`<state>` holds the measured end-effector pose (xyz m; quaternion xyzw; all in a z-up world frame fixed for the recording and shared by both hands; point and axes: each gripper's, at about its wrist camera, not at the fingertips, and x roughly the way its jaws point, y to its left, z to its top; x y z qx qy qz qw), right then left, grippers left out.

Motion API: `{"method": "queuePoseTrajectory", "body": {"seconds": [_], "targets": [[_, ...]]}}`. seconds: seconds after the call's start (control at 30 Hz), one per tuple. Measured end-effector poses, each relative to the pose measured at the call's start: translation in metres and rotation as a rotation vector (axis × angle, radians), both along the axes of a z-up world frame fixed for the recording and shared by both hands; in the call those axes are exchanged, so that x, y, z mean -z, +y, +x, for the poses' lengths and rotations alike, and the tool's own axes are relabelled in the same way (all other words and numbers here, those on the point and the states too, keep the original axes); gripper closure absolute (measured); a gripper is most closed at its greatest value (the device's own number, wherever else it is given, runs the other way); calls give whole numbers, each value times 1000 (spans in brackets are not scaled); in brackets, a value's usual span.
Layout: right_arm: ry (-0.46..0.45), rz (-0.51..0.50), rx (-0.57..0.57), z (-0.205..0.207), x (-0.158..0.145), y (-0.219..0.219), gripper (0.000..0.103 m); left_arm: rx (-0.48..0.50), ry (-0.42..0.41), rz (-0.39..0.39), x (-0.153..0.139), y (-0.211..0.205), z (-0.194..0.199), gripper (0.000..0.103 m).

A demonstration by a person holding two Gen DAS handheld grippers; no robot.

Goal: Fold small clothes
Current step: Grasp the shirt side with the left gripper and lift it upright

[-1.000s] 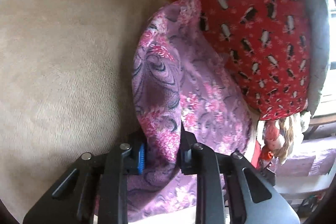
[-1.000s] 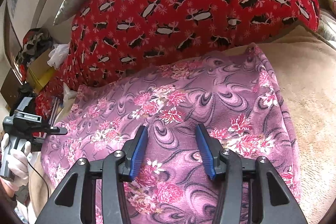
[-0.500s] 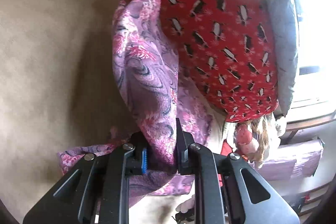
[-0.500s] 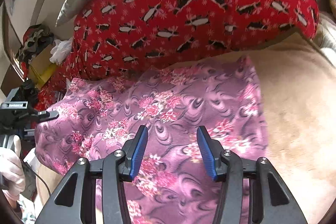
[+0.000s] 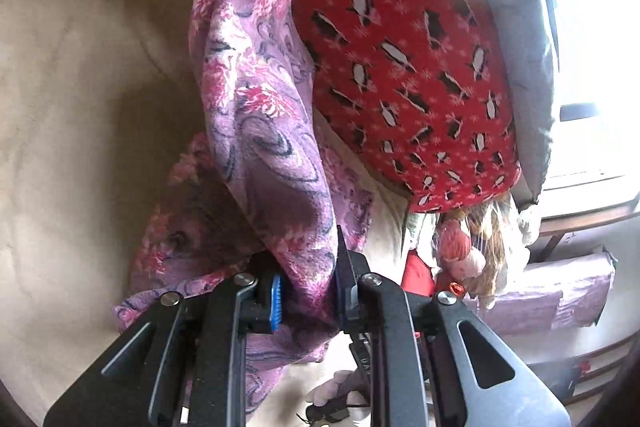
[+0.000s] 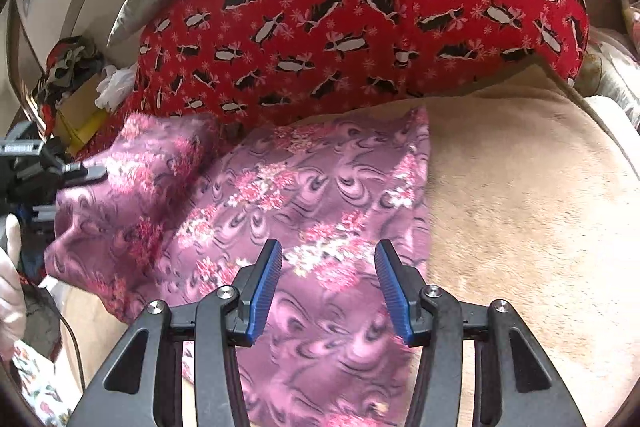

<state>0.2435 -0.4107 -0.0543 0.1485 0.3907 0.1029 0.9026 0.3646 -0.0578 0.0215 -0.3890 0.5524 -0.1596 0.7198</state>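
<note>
1. On the left tongs' body, seen at the left edge of the right wrist view, a pale label strip carries writing too small to read; no other writing is legible.
2. The purple floral garment lies on the beige blanket, its far edge against the red penguin-print pillow.
3. The left tongs are clenched on a gathered fold of the garment; the cloth stands up from the pads in a raised ridge, while the rest trails down to the blanket.
4. The right tongs stand released, blue pads apart, over the garment's near right part, with nothing pinched between them. Whether they touch the cloth cannot be told.
5. Both tongs point obliquely downward. A gloved hand holds the left tongs at the garment's lifted left corner.
</note>
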Motion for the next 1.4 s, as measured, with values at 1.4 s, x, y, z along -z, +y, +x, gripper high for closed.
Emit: {"method": "queuePoseTrajectory", "body": {"seconds": [1.4], "targets": [[-14, 146, 40, -19, 43, -37, 49, 239, 80, 120, 49, -128, 8, 79]]}}
